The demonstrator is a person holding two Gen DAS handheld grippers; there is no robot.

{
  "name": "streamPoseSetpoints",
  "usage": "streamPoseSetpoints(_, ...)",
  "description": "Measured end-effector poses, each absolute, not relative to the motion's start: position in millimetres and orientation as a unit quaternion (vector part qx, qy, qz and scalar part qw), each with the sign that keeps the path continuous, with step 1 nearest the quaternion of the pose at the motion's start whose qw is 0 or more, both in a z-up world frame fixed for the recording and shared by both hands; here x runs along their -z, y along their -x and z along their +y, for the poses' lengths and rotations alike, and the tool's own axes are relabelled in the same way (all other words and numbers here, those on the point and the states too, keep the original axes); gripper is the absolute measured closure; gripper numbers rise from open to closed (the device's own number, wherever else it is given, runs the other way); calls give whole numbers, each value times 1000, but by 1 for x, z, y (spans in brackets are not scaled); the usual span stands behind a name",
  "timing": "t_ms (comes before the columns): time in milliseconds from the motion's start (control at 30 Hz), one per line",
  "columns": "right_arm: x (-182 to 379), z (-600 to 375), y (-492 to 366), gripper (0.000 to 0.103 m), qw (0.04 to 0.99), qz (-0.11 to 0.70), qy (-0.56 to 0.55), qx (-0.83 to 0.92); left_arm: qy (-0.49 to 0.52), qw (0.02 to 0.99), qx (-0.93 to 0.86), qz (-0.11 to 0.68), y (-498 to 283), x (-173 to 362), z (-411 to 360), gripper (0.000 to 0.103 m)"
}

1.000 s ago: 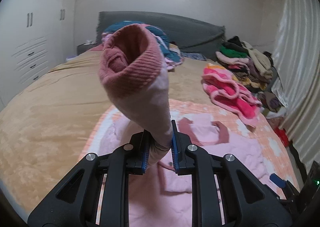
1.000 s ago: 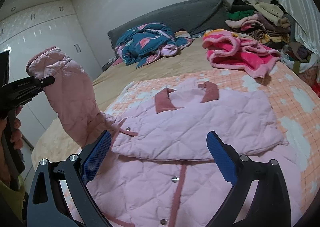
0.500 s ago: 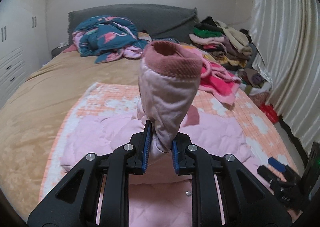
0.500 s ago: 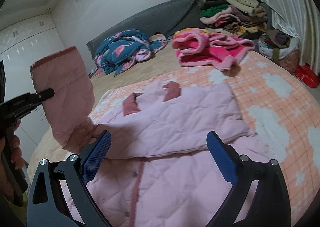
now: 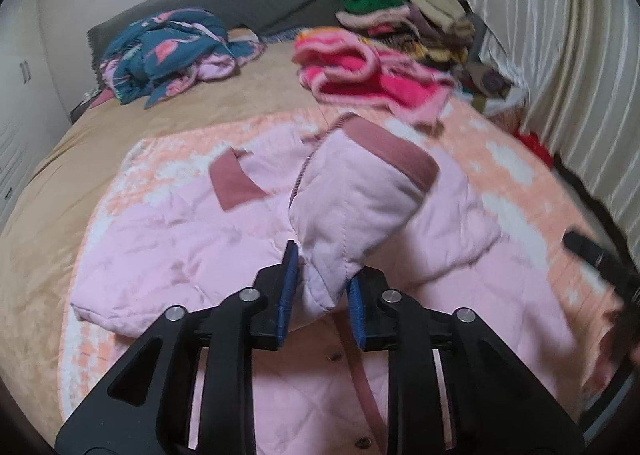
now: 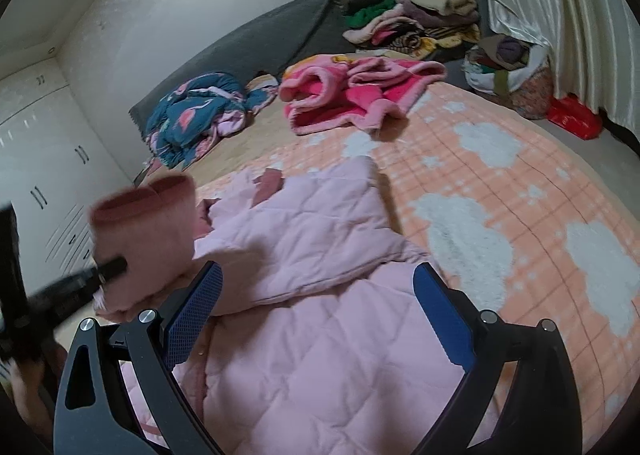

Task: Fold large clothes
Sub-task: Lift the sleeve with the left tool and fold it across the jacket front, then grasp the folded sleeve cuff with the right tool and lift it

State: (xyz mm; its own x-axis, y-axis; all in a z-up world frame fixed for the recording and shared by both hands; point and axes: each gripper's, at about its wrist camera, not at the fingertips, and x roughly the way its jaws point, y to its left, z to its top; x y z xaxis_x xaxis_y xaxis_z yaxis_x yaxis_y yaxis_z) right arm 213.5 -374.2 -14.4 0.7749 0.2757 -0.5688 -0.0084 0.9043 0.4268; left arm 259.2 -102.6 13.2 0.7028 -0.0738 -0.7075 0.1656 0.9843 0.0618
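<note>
A pale pink quilted jacket [image 5: 168,251] lies spread on the bed, its darker pink collar [image 5: 236,187] facing away from me. My left gripper [image 5: 320,291] is shut on the jacket's sleeve [image 5: 360,195], whose dark pink cuff [image 5: 392,151] lies over the jacket's body. In the right wrist view the same jacket [image 6: 320,355] lies under my right gripper [image 6: 316,315], which is open and empty just above it. The held sleeve [image 6: 144,239] and the left gripper show at the left edge there.
The jacket lies on an orange blanket with white clouds [image 6: 500,215] over a tan bedspread [image 5: 52,191]. A hot pink fleece garment [image 6: 352,95], a blue patterned garment [image 6: 196,111] and a pile of clothes [image 6: 416,15] lie toward the headboard. Curtains [image 5: 560,35] hang at the right.
My left gripper has carried the sleeve to the right and down, from raised above the bed to across the jacket's body. My right gripper has stayed open above the jacket.
</note>
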Motion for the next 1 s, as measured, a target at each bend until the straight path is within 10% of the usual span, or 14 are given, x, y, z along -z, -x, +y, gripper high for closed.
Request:
streamPoseSetpoints(533,25,-377,-216,7,908,350,-216,-86,-135,882,94,441,-220,47,-137,21)
streamPoseSetpoints(1000,23,-329,-221,7,893,380,-198,-142,-68,887,69,452,-192,30,-80,9)
